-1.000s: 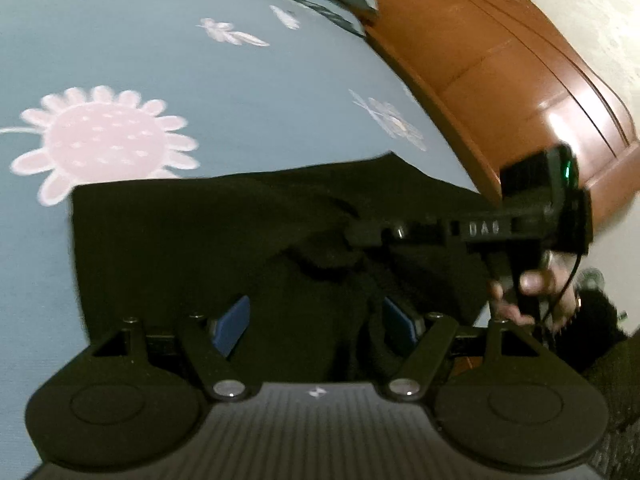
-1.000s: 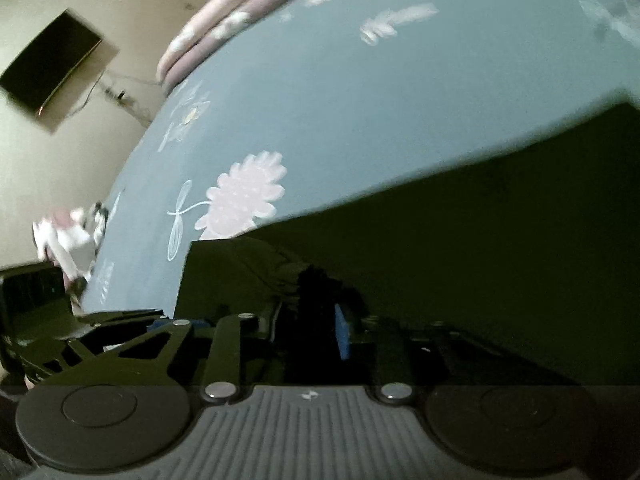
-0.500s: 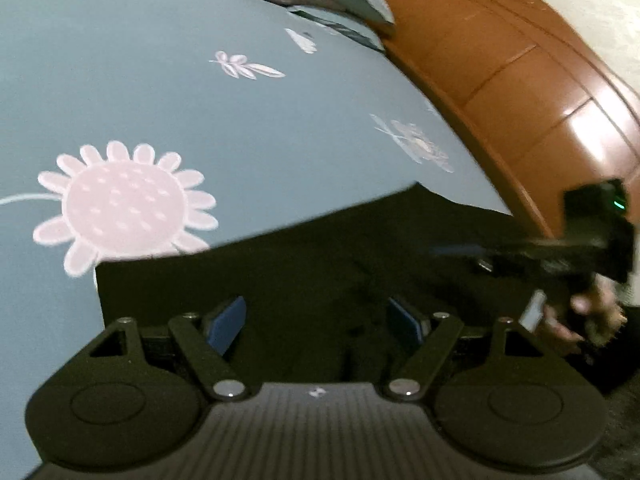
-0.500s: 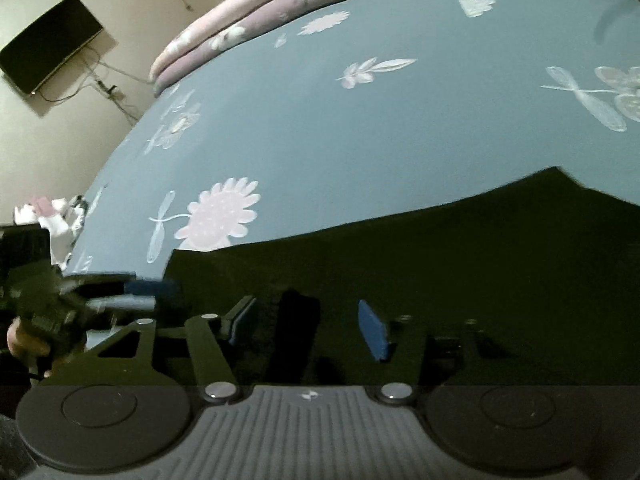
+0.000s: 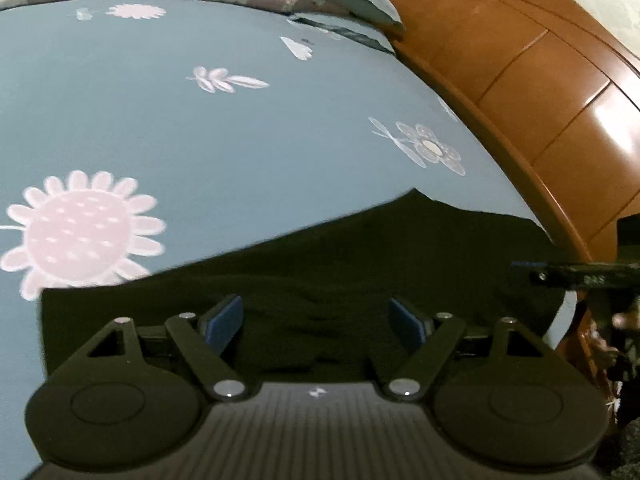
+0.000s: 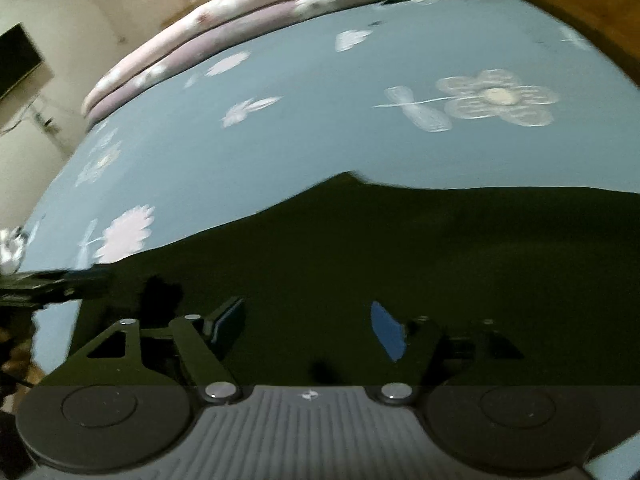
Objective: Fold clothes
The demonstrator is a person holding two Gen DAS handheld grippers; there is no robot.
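Across the near part of the bed [image 5: 240, 128], on a blue cover printed with pale flowers, a black garment [image 5: 360, 264] lies spread fairly flat, its far edge rising to a small peak and its left corner squared off beside a big pink flower [image 5: 80, 236]. Its middle shows low rumples, and it is too dark to tell how many layers there are or what kind of garment it is. How far the folding has got cannot be judged surely: the compact, straight-edged shape would fit a piece already folded over and just let go, and it would equally fit one smoothed out ready for a fold.

The left gripper [image 5: 316, 320] hangs over the near left part of the cloth with its jaws wide and nothing between the blue pads; the cloth lies just beyond and under them. The right gripper [image 6: 308, 324] sits low over the near right part, jaws likewise wide and empty, the dark fabric filling the view ahead of it. Each gripper shows at the edge of the other's view, off the garment's ends. A wooden bed frame [image 5: 540, 100] runs along the right, and folded bedding [image 6: 240, 32] lies at the far end.
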